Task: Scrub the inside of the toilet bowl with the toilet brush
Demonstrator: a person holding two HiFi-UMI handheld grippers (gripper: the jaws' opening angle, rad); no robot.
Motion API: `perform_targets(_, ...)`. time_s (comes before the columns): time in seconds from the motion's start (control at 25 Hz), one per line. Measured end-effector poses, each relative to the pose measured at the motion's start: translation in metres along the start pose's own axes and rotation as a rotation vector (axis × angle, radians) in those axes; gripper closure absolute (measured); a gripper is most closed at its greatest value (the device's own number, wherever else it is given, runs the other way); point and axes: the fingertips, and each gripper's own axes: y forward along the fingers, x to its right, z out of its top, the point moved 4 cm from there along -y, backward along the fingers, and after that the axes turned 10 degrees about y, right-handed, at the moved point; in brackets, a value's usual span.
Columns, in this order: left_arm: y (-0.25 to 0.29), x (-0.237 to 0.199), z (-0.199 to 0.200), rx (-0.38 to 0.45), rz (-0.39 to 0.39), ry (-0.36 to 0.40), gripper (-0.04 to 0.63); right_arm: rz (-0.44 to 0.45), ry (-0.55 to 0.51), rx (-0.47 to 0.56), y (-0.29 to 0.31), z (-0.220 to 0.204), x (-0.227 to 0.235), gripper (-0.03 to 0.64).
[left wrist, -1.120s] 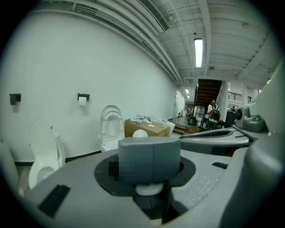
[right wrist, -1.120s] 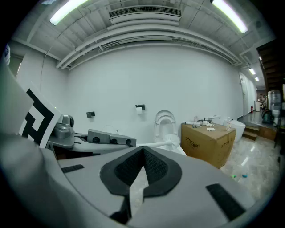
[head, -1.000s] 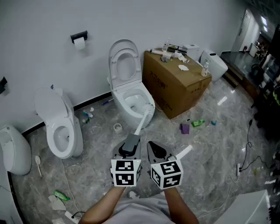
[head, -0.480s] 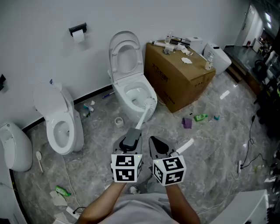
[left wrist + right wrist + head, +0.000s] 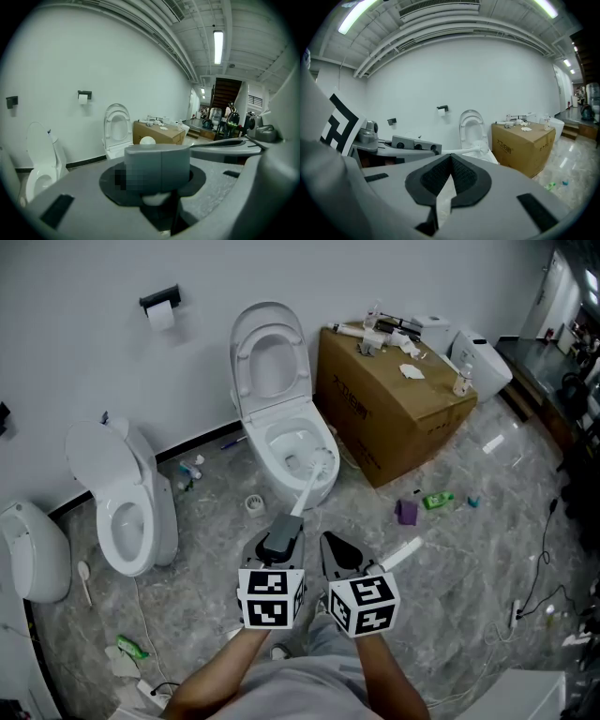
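A white toilet (image 5: 281, 442) stands against the wall with lid and seat raised, also seen in the left gripper view as the toilet (image 5: 116, 132). My left gripper (image 5: 280, 540) is shut on the grey grip of the toilet brush (image 5: 306, 488). The white shaft slants up to the brush head (image 5: 321, 463), which lies at the bowl's front right rim. In the left gripper view the grey grip (image 5: 157, 168) fills the jaws. My right gripper (image 5: 338, 557) hovers just right of it, shut on nothing, with pads (image 5: 461, 177) meeting.
A big cardboard box (image 5: 398, 409) with small items on top stands right of the toilet. A second toilet (image 5: 127, 507) and a white fixture (image 5: 33, 554) are at the left. A purple item (image 5: 406, 512), a green bottle (image 5: 437, 500) and a tape roll (image 5: 253, 505) litter the marble floor.
Both grippers with the brush have moved a little closer to the toilet; the brush head went from the outer front of the rim up onto the bowl's front right edge.
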Motion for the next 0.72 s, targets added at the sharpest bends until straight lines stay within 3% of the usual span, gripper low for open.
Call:
perform_targets(0.4, 0.098, 0.002, 0.026, -0.083, 0.042, -0.027, 0.437, 0.048, 0.032, -0.038, 0.059, 0.038, 0.083, 0.618)
perform_targets(0.72, 0.144, 0.004, 0.028, -0.151, 0.092, -0.045, 0.437, 0.084, 0.043, -0.071, 0.092, 0.054, 0.130, 0.618)
